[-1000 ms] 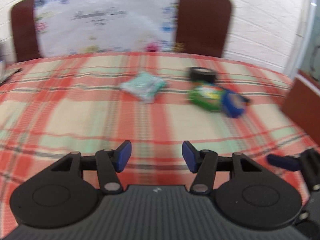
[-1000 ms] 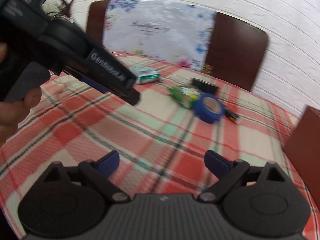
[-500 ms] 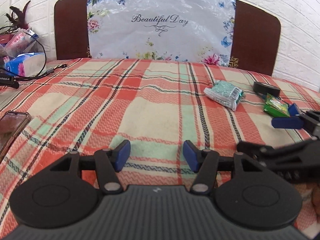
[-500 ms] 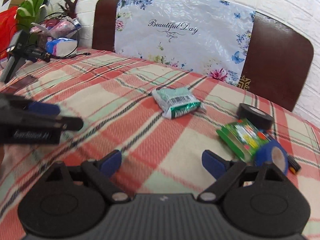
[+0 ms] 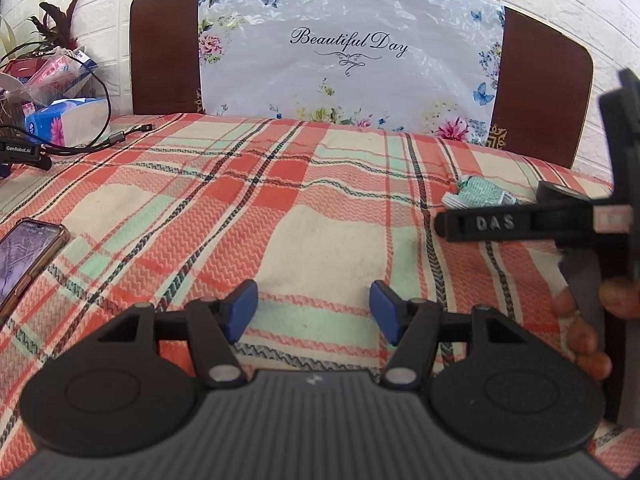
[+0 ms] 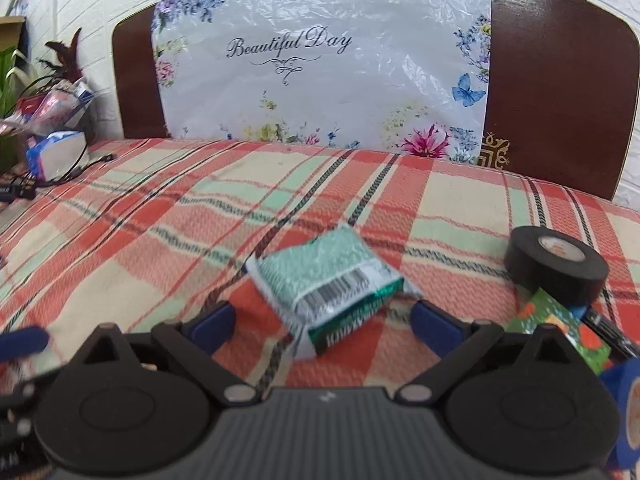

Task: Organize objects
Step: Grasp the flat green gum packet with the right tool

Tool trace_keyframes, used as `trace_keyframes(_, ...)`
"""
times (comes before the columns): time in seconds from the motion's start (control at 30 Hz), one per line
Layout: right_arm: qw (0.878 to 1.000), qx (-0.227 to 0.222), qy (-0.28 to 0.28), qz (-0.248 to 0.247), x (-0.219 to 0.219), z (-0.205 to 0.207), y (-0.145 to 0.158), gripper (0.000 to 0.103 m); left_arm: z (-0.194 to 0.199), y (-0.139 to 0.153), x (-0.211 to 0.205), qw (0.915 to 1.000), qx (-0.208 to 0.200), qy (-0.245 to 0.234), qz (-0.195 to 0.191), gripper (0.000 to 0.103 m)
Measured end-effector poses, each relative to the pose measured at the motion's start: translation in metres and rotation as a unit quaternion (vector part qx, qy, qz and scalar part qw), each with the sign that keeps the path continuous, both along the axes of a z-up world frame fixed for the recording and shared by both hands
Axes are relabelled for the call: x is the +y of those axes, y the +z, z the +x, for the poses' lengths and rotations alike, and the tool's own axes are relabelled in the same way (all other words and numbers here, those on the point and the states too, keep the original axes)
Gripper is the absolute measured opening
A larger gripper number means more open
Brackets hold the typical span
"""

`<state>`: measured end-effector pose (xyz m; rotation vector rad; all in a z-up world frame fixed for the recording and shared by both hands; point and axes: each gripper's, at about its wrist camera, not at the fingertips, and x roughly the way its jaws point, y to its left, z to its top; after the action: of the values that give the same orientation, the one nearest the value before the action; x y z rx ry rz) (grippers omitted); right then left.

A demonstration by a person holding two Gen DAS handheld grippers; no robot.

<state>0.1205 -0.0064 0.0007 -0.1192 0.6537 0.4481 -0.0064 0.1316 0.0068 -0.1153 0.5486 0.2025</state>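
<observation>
The right gripper is spread wide and holds nothing; a teal packet lies straight ahead of it, its near end already between the blue fingertips, though whether either pad touches it I cannot tell. The packet rests flat on the plaid bedcover, its long axis running diagonally from the near left to the far right, so it sits skewed across the open jaws; a slight twist of the wrist would likely square the grip. A barcode shows on its wrapper, and the white lettering on the green end is upside down and too blurred to read.

To the right, toward the bed's right edge, stand a black tape roll, a green box and part of a blue tape roll.

The left gripper is also open and empty, over bare cover well left of the packet, so the right one is clearly nearer. A phone lies at the left edge. The headboard cover reads "Beautiful Day"; the other tool's arm reads "DAS", and a black device at far left "GenRobot.AI".
</observation>
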Motion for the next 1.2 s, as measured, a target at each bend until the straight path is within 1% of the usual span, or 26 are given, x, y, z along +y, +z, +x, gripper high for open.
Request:
trace_keyframes(0.03, 1.0, 0.001, -0.003, 0.002, 0.001, 0.004, 0.0, 0.101, 0.0, 0.0, 0.0, 1.0, 0.0, 0.001, 0.0, 0.064)
trace_keyframes(0.1, 1.0, 0.0, -0.006, 0.005, 0.004, 0.011, -0.001, 0.101, 0.0, 0.0, 0.0, 1.0, 0.0, 0.0, 0.0, 0.064)
trace_keyframes(0.13, 1.0, -0.001, -0.007, 0.006, 0.004, 0.013, -0.001, 0.098, 0.0, 0.0, 0.0, 1.0, 0.0, 0.0, 0.0, 0.064)
trace_keyframes(0.17, 1.0, -0.004, -0.005, 0.007, 0.005, 0.013, -0.001, 0.089, 0.0, 0.0, 0.0, 1.0, 0.0, 0.0, 0.0, 0.064)
trace_keyframes(0.2, 1.0, -0.008, 0.0, 0.009, 0.005, 0.012, -0.001, 0.084, 0.0, 0.0, 0.0, 1.0, 0.0, 0.0, 0.0, 0.064)
trace_keyframes(0.27, 1.0, -0.017, 0.008, 0.009, 0.005, 0.009, 0.0, 0.063, 0.001, 0.0, 0.0, 1.0, 0.0, 0.0, 0.0, 0.064)
trace_keyframes(0.33, 1.0, -0.022, 0.015, 0.005, 0.008, 0.006, 0.001, 0.056, 0.001, 0.0, 0.0, 1.0, 0.0, 0.0, 0.001, 0.064)
trace_keyframes(0.37, 1.0, -0.024, 0.016, 0.001, 0.009, 0.004, 0.002, 0.054, 0.001, 0.0, 0.0, 1.0, 0.0, 0.0, 0.001, 0.064)
trace_keyframes(0.5, 0.999, -0.029, 0.022, -0.008, 0.007, -0.007, 0.003, 0.053, 0.001, 0.0, 0.0, 1.0, 0.001, 0.0, 0.001, 0.065)
trace_keyframes(0.63, 0.999, -0.022, 0.037, -0.008, -0.004, -0.029, 0.003, 0.053, 0.001, 0.0, -0.001, 1.0, 0.001, 0.0, 0.001, 0.065)
trace_keyframes(0.93, 0.996, -0.017, 0.081, -0.022, -0.051, -0.112, 0.006, 0.053, 0.001, 0.0, 0.0, 1.0, 0.001, 0.0, 0.003, 0.065)
trace_keyframes(1.1, 0.997, -0.014, 0.071, -0.02, -0.085, -0.155, 0.007, 0.053, 0.001, 0.001, 0.0, 0.9999, 0.004, 0.002, 0.012, 0.067)
trace_keyframes(1.2, 0.998, -0.018, 0.062, -0.023, -0.097, -0.175, 0.009, 0.055, 0.001, 0.001, -0.001, 0.9999, 0.006, 0.003, 0.015, 0.069)
